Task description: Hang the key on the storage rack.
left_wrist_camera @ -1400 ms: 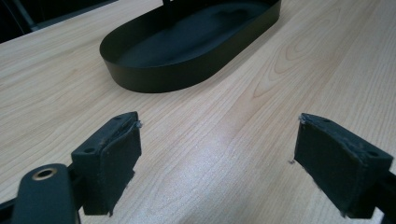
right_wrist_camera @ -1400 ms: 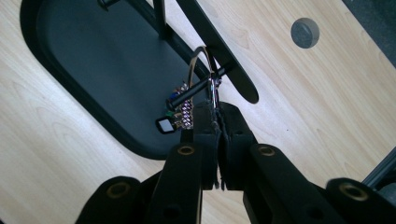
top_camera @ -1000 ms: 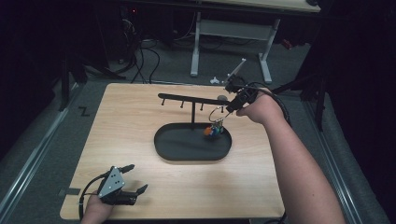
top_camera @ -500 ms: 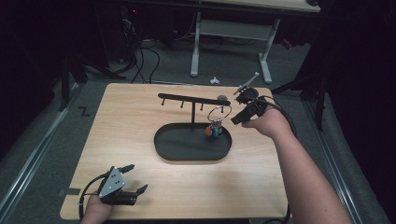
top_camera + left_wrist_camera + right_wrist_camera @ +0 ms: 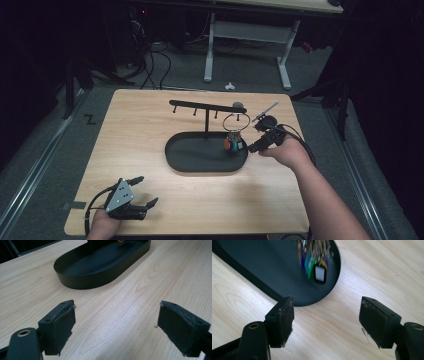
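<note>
A black oval tray [image 5: 200, 156] lies mid-table with a T-shaped hook rack [image 5: 206, 107] rising from it. A bunch of keys with coloured tags [image 5: 234, 144] hangs by a large ring [image 5: 236, 120] from the rack's right end, over the tray. My right gripper [image 5: 256, 145] is just right of the tray, open and empty. In the right gripper view, the gripper [image 5: 328, 312] is over bare wood, with the key tags [image 5: 315, 262] and tray [image 5: 262, 270] ahead. My left gripper [image 5: 145, 191] rests open at the near left corner. The left gripper view shows the gripper [image 5: 116, 315] empty, tray wall [image 5: 82, 282] beyond.
The wooden table [image 5: 150, 145] has bare wood around the tray on all sides. A small grey object [image 5: 239, 104] sits at the rack's right tip. Beyond the far edge are a desk frame [image 5: 245, 35] and cables [image 5: 150, 55] on the floor.
My right gripper has drawn back from the key ring at the rack, toward the near right side of the tray. The keys stay hanging. The left gripper has not moved.
</note>
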The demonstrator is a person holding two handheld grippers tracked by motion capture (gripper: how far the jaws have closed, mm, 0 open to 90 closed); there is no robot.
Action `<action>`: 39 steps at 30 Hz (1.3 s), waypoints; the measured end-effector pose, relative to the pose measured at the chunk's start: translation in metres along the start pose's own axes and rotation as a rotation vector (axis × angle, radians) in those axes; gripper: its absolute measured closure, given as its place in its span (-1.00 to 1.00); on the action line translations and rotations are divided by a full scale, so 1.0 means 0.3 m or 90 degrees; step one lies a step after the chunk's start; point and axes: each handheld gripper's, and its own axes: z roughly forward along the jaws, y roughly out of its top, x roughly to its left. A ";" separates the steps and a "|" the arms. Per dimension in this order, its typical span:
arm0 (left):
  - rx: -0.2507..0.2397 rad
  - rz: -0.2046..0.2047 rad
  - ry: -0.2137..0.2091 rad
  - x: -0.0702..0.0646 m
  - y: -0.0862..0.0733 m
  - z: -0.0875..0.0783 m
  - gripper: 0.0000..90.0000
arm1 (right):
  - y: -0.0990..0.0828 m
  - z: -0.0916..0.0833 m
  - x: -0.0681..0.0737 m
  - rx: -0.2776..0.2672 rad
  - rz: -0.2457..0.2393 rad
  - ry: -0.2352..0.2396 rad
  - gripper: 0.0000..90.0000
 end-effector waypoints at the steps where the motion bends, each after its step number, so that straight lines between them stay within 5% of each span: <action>1: 0.000 0.000 -0.001 0.000 0.000 0.000 -0.67 | -0.016 0.012 0.007 -0.004 0.003 0.005 -0.38; 12: 0.001 0.002 0.000 0.000 0.000 0.000 -0.66 | -0.088 0.064 0.056 -0.022 -0.014 0.003 -0.42; 21: 0.001 0.003 0.001 0.000 0.000 0.000 -0.67 | -0.167 0.115 0.087 -0.067 0.010 0.010 -0.47; 32: 0.003 0.004 0.001 -0.001 0.000 0.000 -0.66 | -0.344 0.224 0.152 -0.201 0.081 0.025 -0.48; 33: 0.002 0.005 0.001 -0.001 0.000 0.000 -0.66 | -0.407 0.247 0.187 -0.267 0.102 0.008 -0.49; 34: 0.002 0.005 0.001 -0.001 0.000 0.000 -0.67 | -0.407 0.247 0.187 -0.267 0.102 0.008 -0.49; 35: 0.003 0.005 0.001 -0.001 0.001 0.001 -0.67 | -0.454 0.262 0.206 -0.324 0.120 0.002 -0.46; 37: 0.006 0.001 0.002 0.001 0.002 0.003 -0.66 | -0.492 0.275 0.219 -0.331 0.116 0.024 -0.60; 38: 0.006 0.002 0.001 0.001 0.002 0.003 -0.66 | -0.494 0.262 0.220 -0.362 0.086 -0.038 -0.58; 39: 0.006 0.003 0.000 0.001 0.002 0.003 -0.66 | -0.494 0.262 0.220 -0.362 0.086 -0.038 -0.58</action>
